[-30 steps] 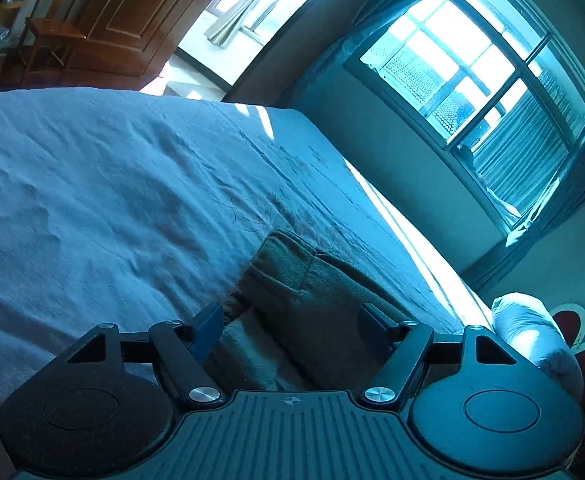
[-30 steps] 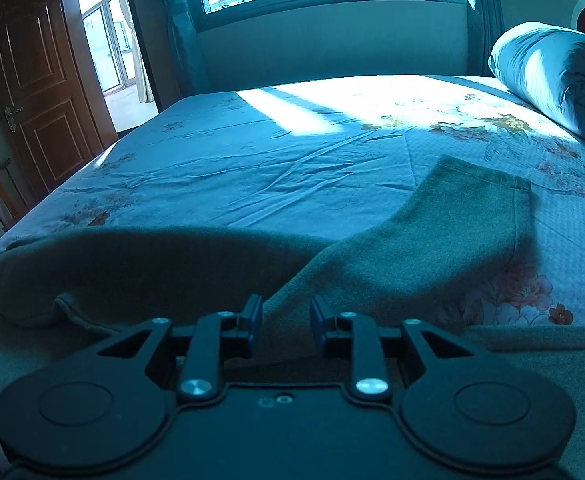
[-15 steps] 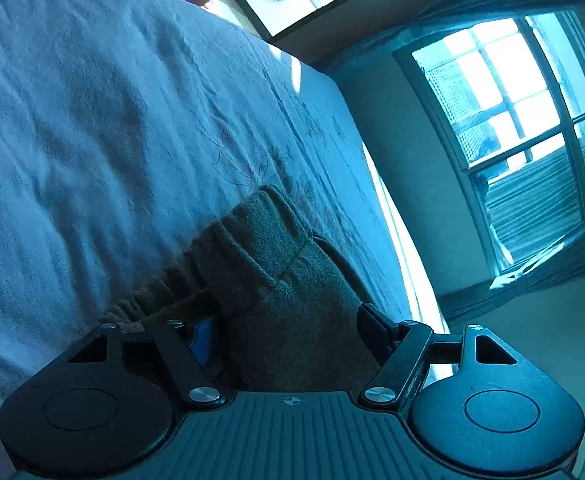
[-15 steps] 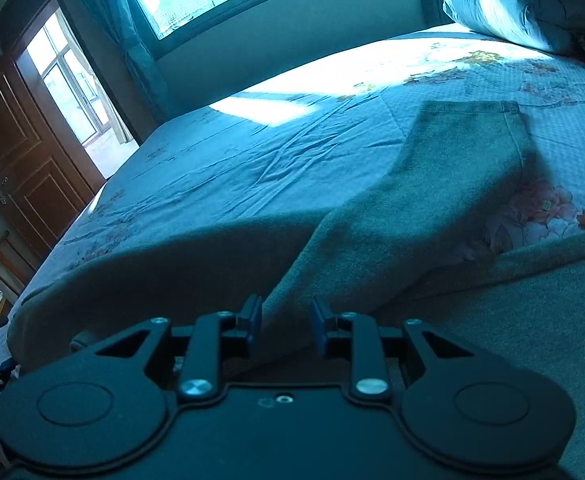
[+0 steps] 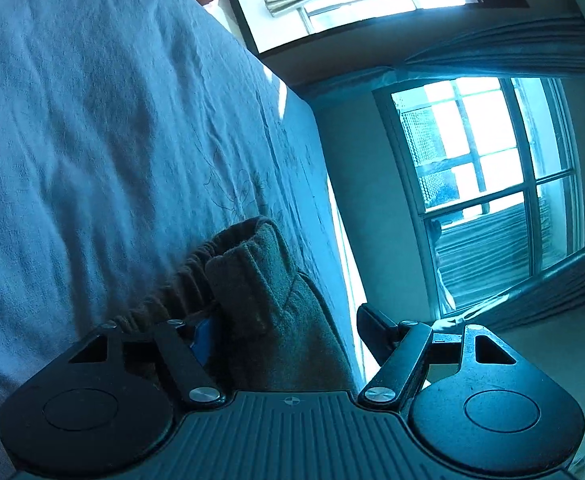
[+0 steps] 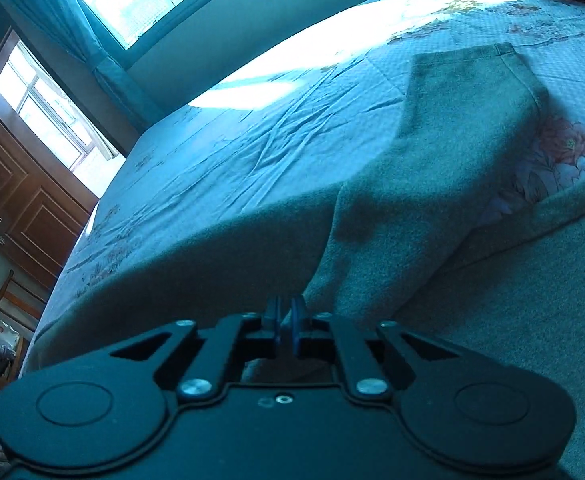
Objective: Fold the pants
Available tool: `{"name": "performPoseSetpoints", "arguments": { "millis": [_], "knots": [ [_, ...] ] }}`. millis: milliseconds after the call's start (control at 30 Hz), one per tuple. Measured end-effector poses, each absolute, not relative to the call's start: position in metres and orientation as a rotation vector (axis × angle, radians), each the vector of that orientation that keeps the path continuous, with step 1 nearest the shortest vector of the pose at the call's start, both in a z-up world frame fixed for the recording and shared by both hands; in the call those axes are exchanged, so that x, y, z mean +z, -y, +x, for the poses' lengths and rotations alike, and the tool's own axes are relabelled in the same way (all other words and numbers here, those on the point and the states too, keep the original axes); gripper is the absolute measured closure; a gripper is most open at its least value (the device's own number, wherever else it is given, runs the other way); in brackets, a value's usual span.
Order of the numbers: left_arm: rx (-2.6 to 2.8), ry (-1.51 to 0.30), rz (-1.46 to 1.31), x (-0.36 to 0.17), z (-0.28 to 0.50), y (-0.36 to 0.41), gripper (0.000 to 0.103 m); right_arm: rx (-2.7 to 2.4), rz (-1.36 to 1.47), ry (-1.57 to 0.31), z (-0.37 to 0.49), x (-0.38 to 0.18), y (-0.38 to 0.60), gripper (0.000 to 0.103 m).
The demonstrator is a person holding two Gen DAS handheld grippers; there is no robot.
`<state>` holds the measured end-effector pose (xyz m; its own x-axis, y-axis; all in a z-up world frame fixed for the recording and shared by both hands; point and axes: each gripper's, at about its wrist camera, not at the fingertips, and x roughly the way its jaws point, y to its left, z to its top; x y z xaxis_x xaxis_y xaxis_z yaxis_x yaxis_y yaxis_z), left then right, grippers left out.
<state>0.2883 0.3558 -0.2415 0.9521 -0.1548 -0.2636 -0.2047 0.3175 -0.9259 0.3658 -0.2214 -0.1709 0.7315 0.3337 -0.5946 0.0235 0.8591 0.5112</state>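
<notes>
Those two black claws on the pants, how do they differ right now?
The left claw stands wide open, with the elastic waistband of the pants between its fingers; the right claw is pinched shut on the pants. The left claw works at the bunched waist end, the right one where a leg lies spread flat over the bedsheet. Both look like the same black tool.

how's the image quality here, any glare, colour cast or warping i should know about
Left wrist view: heavy blue cast, window blown out, fisheye bends its frame, pants dim but readable. Right wrist view: same cast, sun patch on the bed sheet overexposed, pants in shade, horizon strongly tilted, edges soft.
</notes>
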Motion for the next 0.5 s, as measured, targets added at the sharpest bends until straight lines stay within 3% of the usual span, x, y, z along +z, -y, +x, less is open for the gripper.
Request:
{"name": "performPoseSetpoints", "arguments": {
  "millis": [100, 300, 333, 400, 500],
  "knots": [
    [-0.044, -0.265, -1.217, -0.223, 0.292, -0.35, 0.031, 0.165, 0.493, -0.717, 0.363, -0.162, 0.225, 0.102],
    [-0.072, -0.367, -1.222, -0.244, 0.301, -0.333, 0.032, 0.181, 0.501, -0.762, 0.361, -0.166, 0.222, 0.096],
    [-0.079, -0.34, -1.214, -0.246, 0.296, -0.329, 0.034, 0.184, 0.49, -0.768, 0.358, -0.167, 0.22, 0.096],
    [-0.042, -0.308, -1.236, -0.252, 0.285, -0.328, 0.054, 0.178, 0.492, -0.783, 0.354, -0.171, 0.218, 0.095],
    [0.011, -0.272, -1.267, -0.257, 0.28, -0.33, 0.059, 0.17, 0.522, -0.792, 0.355, -0.174, 0.218, 0.091]
  ]
}}
